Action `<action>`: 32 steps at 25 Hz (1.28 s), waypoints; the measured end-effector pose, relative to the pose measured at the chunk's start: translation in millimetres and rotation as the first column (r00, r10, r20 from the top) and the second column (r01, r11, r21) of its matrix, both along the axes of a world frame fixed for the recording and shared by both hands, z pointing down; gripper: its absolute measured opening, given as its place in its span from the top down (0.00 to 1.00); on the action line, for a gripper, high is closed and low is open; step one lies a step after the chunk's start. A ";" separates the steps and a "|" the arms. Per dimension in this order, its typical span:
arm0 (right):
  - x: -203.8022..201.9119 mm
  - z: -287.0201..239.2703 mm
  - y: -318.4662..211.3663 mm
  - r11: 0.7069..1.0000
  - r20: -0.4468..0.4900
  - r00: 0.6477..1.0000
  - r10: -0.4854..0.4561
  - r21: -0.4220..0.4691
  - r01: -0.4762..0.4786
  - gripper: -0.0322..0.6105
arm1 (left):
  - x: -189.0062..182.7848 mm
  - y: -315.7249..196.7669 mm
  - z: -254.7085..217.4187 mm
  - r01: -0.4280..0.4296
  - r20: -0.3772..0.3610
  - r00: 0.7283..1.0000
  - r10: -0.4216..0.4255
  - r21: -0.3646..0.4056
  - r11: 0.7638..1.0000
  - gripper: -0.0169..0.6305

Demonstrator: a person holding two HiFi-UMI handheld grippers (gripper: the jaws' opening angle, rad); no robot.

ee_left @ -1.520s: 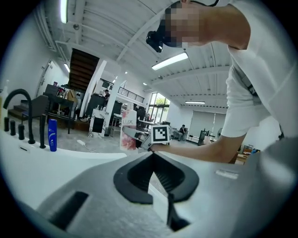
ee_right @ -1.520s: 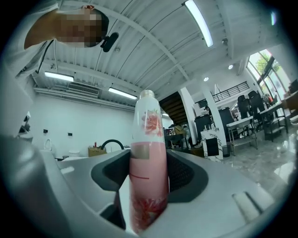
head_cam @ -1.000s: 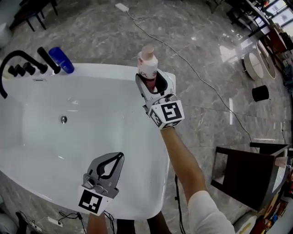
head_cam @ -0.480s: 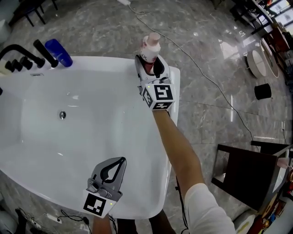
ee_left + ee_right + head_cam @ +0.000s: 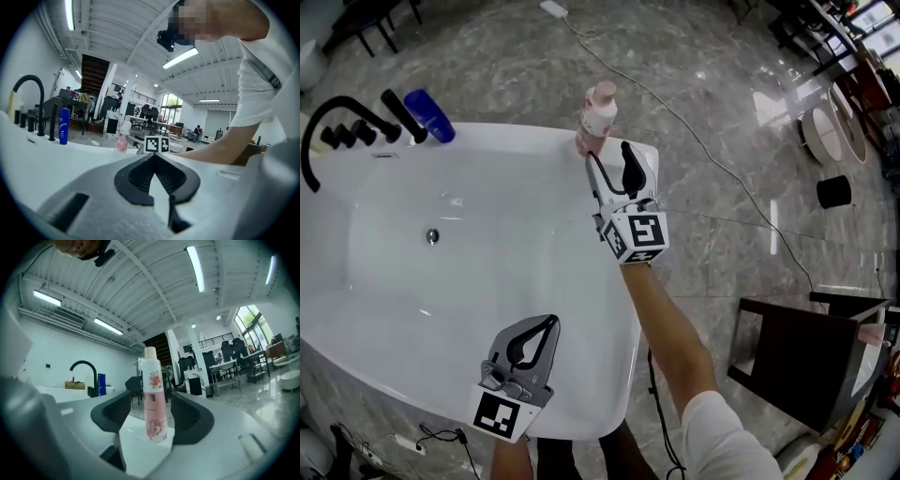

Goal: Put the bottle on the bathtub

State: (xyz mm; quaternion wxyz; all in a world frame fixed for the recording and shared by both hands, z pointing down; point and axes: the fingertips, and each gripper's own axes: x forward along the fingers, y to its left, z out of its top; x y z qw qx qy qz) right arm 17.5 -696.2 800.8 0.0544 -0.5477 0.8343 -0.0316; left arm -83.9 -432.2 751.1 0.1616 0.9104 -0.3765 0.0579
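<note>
A pink and white bottle [image 5: 598, 114] stands upright on the far right corner of the white bathtub's rim [image 5: 511, 138]. My right gripper [image 5: 609, 157] sits just behind it, low over the rim. Its jaws have just been opening and now stand wide. In the right gripper view the bottle [image 5: 154, 413] stands free on the rim, framed by the open right gripper [image 5: 151, 397], clear of both pads. My left gripper [image 5: 546, 324] hovers over the tub's near rim, shut and empty. The left gripper [image 5: 153, 155] shows its jaws meeting, with the bottle [image 5: 123, 138] far ahead.
A black faucet [image 5: 328, 122] with handles and a blue bottle [image 5: 428, 117] stand at the tub's far left corner. A drain [image 5: 432, 236] lies in the basin. A cable [image 5: 712, 159] crosses the marble floor to the right, near a dark chair [image 5: 806, 361].
The right gripper let go of the bottle and drew back toward me, its jaws spreading. The bottle stays standing on the rim. The left gripper hardly shifted.
</note>
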 end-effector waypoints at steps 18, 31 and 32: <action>63.3 -283.1 285.3 0.994 0.024 0.994 -0.104 -0.033 0.105 0.96 | 27.5 58.1 -240.2 -0.123 -0.008 0.992 0.125 0.099 0.987 0.97; 49.6 -465.1 382.6 0.980 0.009 0.980 -0.198 0.038 0.197 0.96 | 27.8 117.5 -381.9 -0.145 0.022 0.989 0.144 0.236 0.961 0.97; 49.8 -471.7 386.4 0.979 0.014 0.980 -0.198 0.044 0.198 0.96 | 23.2 122.5 -383.9 -0.141 0.020 0.990 0.140 0.234 0.962 0.97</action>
